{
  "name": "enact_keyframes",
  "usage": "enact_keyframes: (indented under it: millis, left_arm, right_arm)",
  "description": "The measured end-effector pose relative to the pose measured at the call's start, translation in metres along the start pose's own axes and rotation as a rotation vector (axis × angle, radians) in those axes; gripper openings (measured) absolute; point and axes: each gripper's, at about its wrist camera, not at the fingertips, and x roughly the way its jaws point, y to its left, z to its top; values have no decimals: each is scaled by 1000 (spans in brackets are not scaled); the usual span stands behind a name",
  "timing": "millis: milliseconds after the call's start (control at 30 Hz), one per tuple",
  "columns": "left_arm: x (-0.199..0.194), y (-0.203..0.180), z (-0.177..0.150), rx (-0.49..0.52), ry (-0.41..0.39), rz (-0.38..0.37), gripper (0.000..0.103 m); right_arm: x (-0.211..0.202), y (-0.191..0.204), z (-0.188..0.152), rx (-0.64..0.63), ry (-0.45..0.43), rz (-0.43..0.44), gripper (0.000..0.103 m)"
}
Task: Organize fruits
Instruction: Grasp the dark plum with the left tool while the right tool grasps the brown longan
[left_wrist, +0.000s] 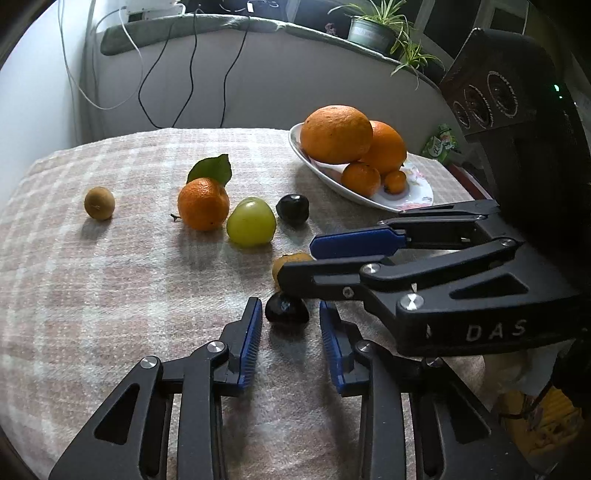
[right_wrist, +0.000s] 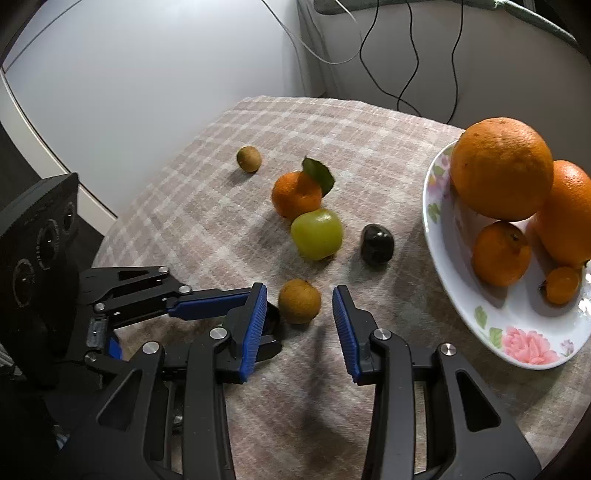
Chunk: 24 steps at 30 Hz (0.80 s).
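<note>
Left gripper (left_wrist: 290, 302), black w/ blue ribbed pads, is sitting nearest the left wrist cam at 6 o'clock. Its fingers are standing narrow around a small glossy dark fruit (left_wrist: 287, 312) on the pink-beige checked cloth (left_wrist: 110, 295). A thin gap is showing each side, so the pads aren't pressing yet.

Right gripper (right_wrist: 300, 290), same build, is reaching in from 3 o'clock in that view. In its own cam its fingers are standing a bit wider at 6 o'clock, w/ a small round brown-orange fruit (right_wrist: 299, 301) between the tips, gaps both sides, nothing gripped.

Still lying loose on the cloth, approx. centre of the right wrist view:
- a round green fruit (right_wrist: 316, 234)
- touching it at 11 o'clock, a mandarin w/ a green leaf (right_wrist: 295, 195)
- at 3 o'clock of the green one, a 2nd dark fruit (right_wrist: 376, 244), apart from it
- at 11 o'clock of the mandarin, well apart, a small olive-brown round fruit (right_wrist: 249, 158)

The white flower-print plate (right_wrist: 517, 339) is sitting at 3 o'clock, holding 2 big oranges stacked over 2 smaller orange fruits.
</note>
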Motion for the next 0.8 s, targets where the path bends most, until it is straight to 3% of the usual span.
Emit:
enact_keyframes:
  millis: [167,300,800]
  left_arm:
    - [-1,0,0,5,2,8,22]
    - [-4,-1,-1,12,3,10,22]
    - [-15,5,-4,4,-1,19,22]
  right_arm:
    - [1,1,-1,3,9,16,39]
    - [1,-2,-1,17,18,42,39]
    - [10,-7,-1,30,33,10,39]
